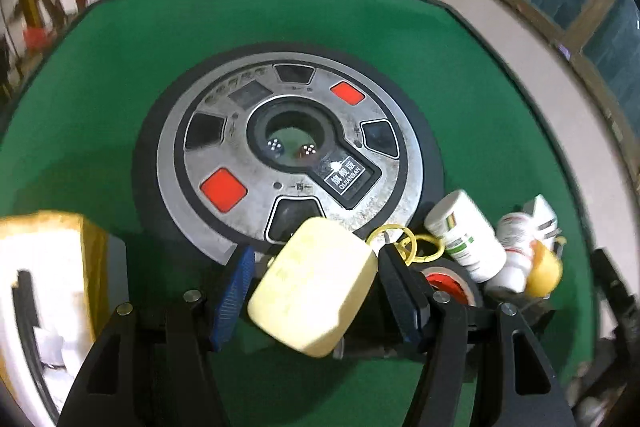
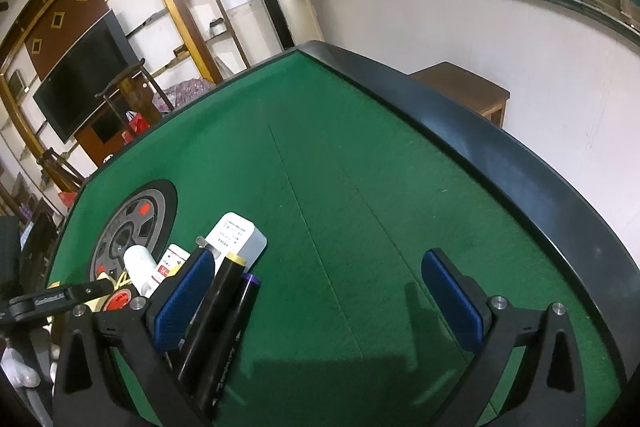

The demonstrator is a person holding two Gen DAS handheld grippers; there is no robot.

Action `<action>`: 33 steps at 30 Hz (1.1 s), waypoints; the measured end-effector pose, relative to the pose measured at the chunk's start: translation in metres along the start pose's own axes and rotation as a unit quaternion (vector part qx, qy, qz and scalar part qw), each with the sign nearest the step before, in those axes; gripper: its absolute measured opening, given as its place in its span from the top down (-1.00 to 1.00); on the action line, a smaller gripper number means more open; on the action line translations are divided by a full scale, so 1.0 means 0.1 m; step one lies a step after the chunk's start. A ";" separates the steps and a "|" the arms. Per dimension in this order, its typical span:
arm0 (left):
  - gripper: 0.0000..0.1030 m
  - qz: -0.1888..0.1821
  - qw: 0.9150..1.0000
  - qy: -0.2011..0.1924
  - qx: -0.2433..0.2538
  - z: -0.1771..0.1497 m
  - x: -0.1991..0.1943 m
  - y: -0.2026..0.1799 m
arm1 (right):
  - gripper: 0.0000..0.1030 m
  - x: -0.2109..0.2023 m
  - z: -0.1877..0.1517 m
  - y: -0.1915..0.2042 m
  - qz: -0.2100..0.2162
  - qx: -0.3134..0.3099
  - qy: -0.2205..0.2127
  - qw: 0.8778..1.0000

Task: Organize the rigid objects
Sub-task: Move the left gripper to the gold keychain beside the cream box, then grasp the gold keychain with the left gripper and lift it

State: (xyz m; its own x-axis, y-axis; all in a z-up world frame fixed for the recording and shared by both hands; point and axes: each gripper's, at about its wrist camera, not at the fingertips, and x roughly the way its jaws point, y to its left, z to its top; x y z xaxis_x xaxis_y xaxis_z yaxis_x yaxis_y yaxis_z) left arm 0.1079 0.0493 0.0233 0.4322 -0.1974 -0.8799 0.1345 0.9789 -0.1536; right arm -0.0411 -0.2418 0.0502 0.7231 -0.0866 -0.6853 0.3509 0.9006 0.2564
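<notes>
My left gripper [image 1: 314, 285] is shut on a pale yellow plastic block [image 1: 314, 285], held above the green felt table [image 1: 400, 39]. To its right lie a white pill bottle [image 1: 466, 235], a second white bottle [image 1: 514, 251], a yellow cap [image 1: 544, 269], yellow rings [image 1: 404, 241] and a tape roll [image 1: 448, 279]. My right gripper [image 2: 320, 301] is open and empty over bare felt. Two dark markers [image 2: 218, 315] lie by its left finger, with a white adapter [image 2: 236, 237] and white bottles [image 2: 140, 263] beyond.
The round metal dice console [image 1: 288, 155] sits in the table's middle. A yellow and white box [image 1: 48, 291] stands at the left in the left wrist view. The black raised table rim [image 2: 520, 163] runs along the right. A wooden stool [image 2: 468, 87] stands past it.
</notes>
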 end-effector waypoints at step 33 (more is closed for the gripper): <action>-0.04 -0.176 0.980 -0.079 -0.046 -1.37 -1.44 0.04 | -1.00 0.18 -0.09 0.06 -0.028 -0.023 0.043 0.998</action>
State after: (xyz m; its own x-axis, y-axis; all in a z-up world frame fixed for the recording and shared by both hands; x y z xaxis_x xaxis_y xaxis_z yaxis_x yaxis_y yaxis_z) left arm -0.0764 0.0891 0.0879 0.5067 -0.5220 -0.6861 0.2224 0.8481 -0.4809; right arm -0.0315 -0.2340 0.0333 0.6491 -0.1020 -0.7538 0.3599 0.9142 0.1862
